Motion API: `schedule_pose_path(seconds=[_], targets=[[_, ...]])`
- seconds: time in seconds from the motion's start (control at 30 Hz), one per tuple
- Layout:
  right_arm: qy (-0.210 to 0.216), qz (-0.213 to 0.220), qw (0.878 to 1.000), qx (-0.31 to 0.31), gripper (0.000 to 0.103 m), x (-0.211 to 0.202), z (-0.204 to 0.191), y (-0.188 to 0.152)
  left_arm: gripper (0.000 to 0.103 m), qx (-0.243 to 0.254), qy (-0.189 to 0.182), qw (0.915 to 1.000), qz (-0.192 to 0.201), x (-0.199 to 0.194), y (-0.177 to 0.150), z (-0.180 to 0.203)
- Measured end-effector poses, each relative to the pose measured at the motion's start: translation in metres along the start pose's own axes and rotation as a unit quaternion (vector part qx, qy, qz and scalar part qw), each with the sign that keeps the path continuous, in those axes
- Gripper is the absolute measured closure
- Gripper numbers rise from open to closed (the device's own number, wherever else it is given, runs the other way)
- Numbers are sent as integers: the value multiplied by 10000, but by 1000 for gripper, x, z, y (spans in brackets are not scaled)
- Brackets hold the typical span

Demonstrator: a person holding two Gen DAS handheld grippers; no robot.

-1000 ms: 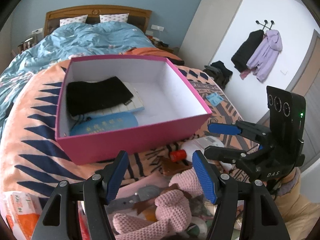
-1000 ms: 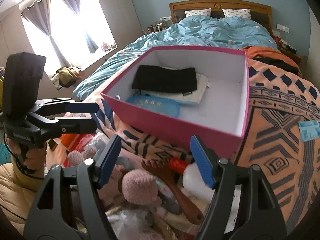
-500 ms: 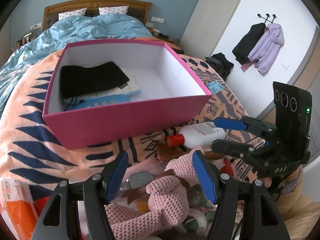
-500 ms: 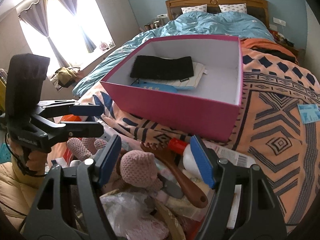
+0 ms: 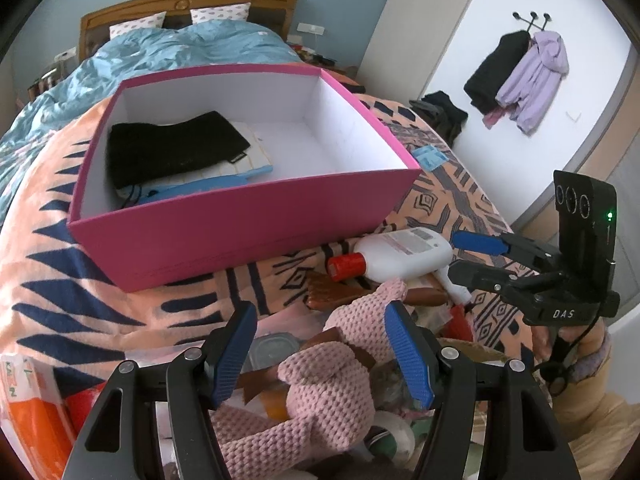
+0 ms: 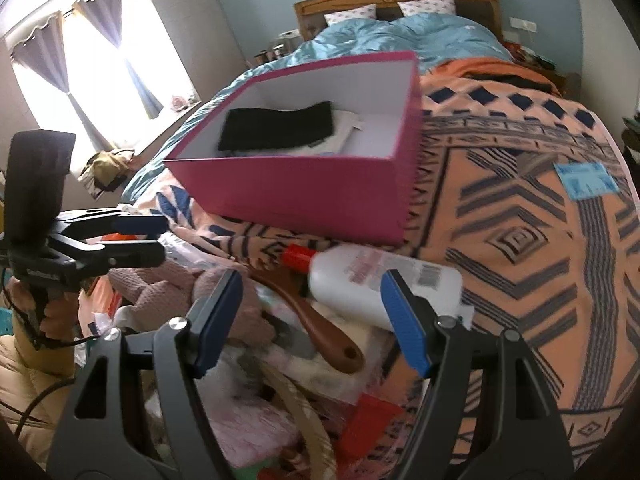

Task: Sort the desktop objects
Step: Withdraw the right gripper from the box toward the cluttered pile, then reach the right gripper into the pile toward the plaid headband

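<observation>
A pink box (image 5: 248, 224) (image 6: 304, 196) stands on the patterned blanket, holding a black cloth (image 5: 172, 148), a white pad and a blue case. In front of it lies a heap of loose things: a pink knitted toy (image 5: 328, 384), a white bottle with a red cap (image 5: 400, 254) (image 6: 380, 280) and a brown wooden brush (image 6: 320, 320). My left gripper (image 5: 322, 354) (image 6: 156, 240) hangs open just over the knitted toy. My right gripper (image 6: 312, 316) (image 5: 464, 256) is open above the brush and the bottle's neck. Neither grips anything.
An orange and white packet (image 5: 28, 408) lies at the heap's left edge. A small blue card (image 6: 588, 180) rests on the blanket (image 6: 520, 240) to the right of the box. Behind is a bed with a blue duvet (image 5: 180, 52). Coats hang on the wall (image 5: 520, 76).
Both grippers have sunk toward the heap, and the box now sits higher in both views. The right gripper has shifted right, over the bottle. Both openings look unchanged.
</observation>
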State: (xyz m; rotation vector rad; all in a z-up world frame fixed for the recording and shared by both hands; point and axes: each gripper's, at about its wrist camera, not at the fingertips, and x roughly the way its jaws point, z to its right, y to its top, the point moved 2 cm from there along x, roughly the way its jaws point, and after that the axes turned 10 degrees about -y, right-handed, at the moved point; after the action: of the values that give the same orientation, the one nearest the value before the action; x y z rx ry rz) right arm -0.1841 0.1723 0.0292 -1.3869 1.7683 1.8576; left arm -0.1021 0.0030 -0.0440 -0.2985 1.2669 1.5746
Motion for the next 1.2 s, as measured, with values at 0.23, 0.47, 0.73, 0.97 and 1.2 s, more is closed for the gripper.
schedule_pose_path(seconds=[0.23,0.47,0.73,0.97,1.2], targets=[[-43,-5,9998,203,30,-3,14,-9,35,73,-80,9998,-149,12,1,9],[276,93,9995,77,30,-23,8,-22,35,251,-245,9992,-173,-6,-11,17],[491,400,9979,108,30,-69,-2,-42,35,1300,-388,9902,-345,-21,-41,55],[392,560,9971,332,30,-93,-9,-62,35,2459,-210,9682,-418,-33,-68,83],[174,316,9967,726,30,-92,1,-91,35,3150,190,9477,-484,-14,-83,102]])
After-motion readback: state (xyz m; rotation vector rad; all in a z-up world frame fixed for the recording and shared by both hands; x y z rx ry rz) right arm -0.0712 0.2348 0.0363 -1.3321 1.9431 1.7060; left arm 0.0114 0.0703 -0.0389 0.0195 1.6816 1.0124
